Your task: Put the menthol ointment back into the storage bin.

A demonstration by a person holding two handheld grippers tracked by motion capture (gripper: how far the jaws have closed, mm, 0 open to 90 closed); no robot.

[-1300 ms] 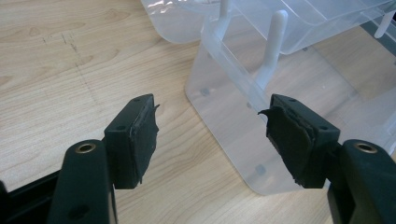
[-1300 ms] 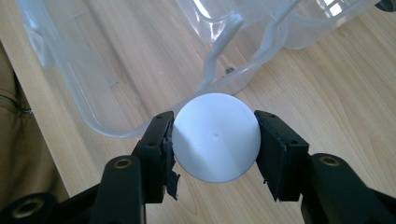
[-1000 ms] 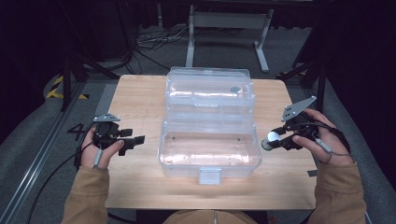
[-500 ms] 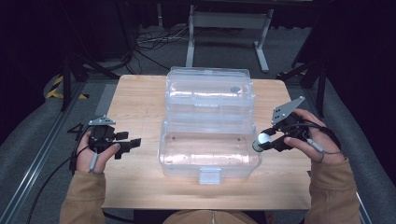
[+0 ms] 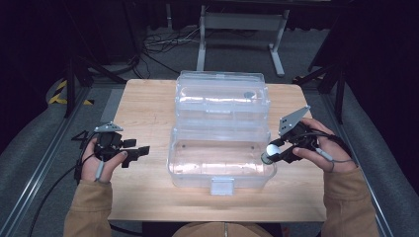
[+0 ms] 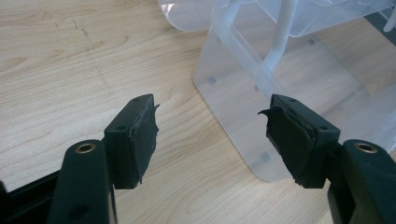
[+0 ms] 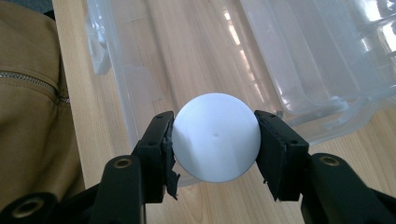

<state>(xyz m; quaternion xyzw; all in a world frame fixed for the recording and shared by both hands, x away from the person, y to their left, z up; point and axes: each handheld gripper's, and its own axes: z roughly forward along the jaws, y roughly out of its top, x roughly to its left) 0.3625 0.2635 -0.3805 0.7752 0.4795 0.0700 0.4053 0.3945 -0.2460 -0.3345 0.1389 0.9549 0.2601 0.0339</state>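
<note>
Table (image 5: pixel 148 108): light wood, with the box in the middle.
Clear box (image 5: pixel 220 148): big, see-through plastic, lid open.
Right gripper (image 5: pixel 271 154): its jaws squeeze the white ball, held over the right edge of the box.
Left gripper (image 5: pixel 136 153): jaws wide apart, holding nothing, left of the box.
White ball (image 7: pixel 215 136): small and round, pinched between the two black pads.

box (image 5: pixel 220 148) – mid-table (image 5: pixel 148 103) | ball (image 5: pixel 272 150) – over box's right rim

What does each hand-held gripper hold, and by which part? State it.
Right hand-held gripper clamps the white ball across its middle, pads on opposite sides. Left hand-held gripper holds nothing.
</note>
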